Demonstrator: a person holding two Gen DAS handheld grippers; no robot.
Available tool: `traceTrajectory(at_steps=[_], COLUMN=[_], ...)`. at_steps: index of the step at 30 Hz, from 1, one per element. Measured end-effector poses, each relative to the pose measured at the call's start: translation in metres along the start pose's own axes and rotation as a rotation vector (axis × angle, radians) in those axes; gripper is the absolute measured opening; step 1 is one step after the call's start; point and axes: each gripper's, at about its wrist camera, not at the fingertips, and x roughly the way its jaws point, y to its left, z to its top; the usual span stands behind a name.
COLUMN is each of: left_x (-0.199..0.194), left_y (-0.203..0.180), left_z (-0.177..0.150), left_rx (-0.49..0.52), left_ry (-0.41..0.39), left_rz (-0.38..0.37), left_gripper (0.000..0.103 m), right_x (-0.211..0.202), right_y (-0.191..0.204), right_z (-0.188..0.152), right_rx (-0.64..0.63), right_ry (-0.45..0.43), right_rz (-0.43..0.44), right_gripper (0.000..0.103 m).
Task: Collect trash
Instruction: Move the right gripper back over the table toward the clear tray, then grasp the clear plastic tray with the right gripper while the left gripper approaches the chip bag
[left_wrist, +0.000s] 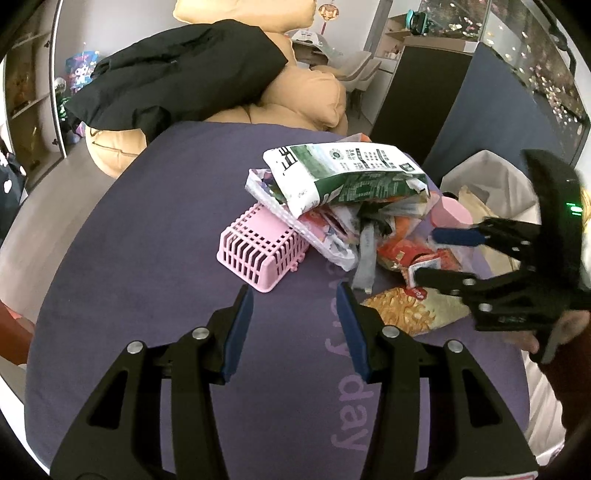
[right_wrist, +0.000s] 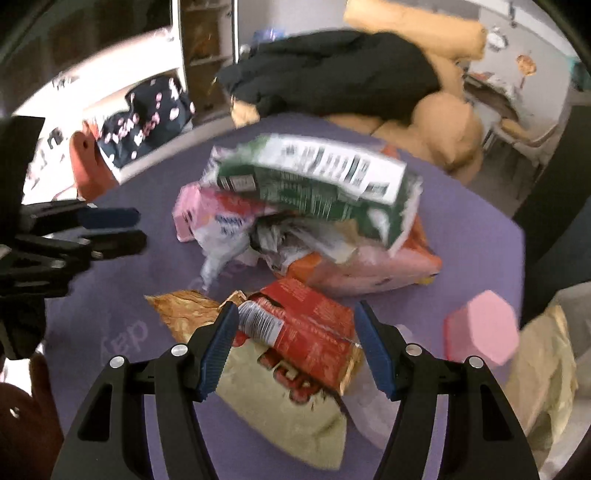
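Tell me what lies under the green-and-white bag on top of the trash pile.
The green-and-white bag rests on crumpled wrappers, a pink-and-white packet and an orange-pink bag. Anything deeper in the pile is covered.

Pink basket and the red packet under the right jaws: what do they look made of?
Pink basket: looks like rigid moulded plastic, matte, with even slotted walls that hold their shape. Red packet: probably thin printed foil or plastic film, slightly glossy, creased and torn open at one end; the blur leaves it uncertain.

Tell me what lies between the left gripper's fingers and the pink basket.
Only bare purple cloth: in the left wrist view, the left gripper stands open and empty, just short of the overturned pink basket.
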Motion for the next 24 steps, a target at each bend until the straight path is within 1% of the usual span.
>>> traceTrajectory(at_steps=[1,2,4,5,6,7,10,13,18,20,22,23,24], left_x=[-0.001,-0.002,-0.002,-0.001,0.002,0.004,0.010,0.017,0.028,0.032,0.036,0.037,0.039], left_y=[0.001,0.002,0.002,0.001,-0.001,-0.003,-0.016,-0.034,-0.062,-0.071,-0.080,-0.084,-0.087], left_z=[-0.001,-0.001,-0.002,-0.001,-0.001,0.000,0.002,0.006,0.012,0.013,0.015,0.015,0.016], left_rx=[-0.002,-0.004,-0.007,-0.006,-0.005,-0.001,0.028,0.063,0.123,0.140,0.162,0.174,0.186], left_ry=[-0.002,-0.003,-0.005,-0.002,0.005,0.009,0.014,0.020,0.031,0.032,0.036,0.040,0.046], left_rz=[-0.002,-0.003,-0.010,-0.014,-0.019,-0.023,-0.051,-0.080,-0.108,-0.116,-0.130,-0.139,-0.146], left_gripper=[0.045,0.045,0.045,0.045,0.045,0.045,0.045,0.045,0.045,0.045,0.045,0.045,0.045], right_x=[0.002,0.000,-0.009,-0.014,-0.022,-0.031,-0.058,-0.078,-0.093,-0.094,-0.091,-0.090,-0.090], right_y=[-0.005,-0.011,-0.023,-0.027,-0.031,-0.035,-0.045,-0.052,-0.064,-0.070,-0.078,-0.080,-0.084], right_z=[-0.001,-0.004,-0.012,-0.016,-0.020,-0.026,-0.043,-0.058,-0.079,-0.086,-0.092,-0.095,-0.098], right_rx=[0.018,0.053,0.127,0.149,0.171,0.191,0.253,0.292,0.323,0.332,0.349,0.361,0.376], right_ry=[0.005,-0.001,-0.023,-0.038,-0.057,-0.077,-0.130,-0.155,-0.151,-0.150,-0.146,-0.147,-0.153], right_rz=[0.017,0.037,0.057,0.042,0.013,-0.008,-0.017,-0.029,-0.071,-0.114,-0.139,-0.139,-0.132], right_gripper=[0.053,0.040,0.023,0.018,0.016,0.012,0.010,0.009,0.009,0.010,0.010,0.014,0.022])
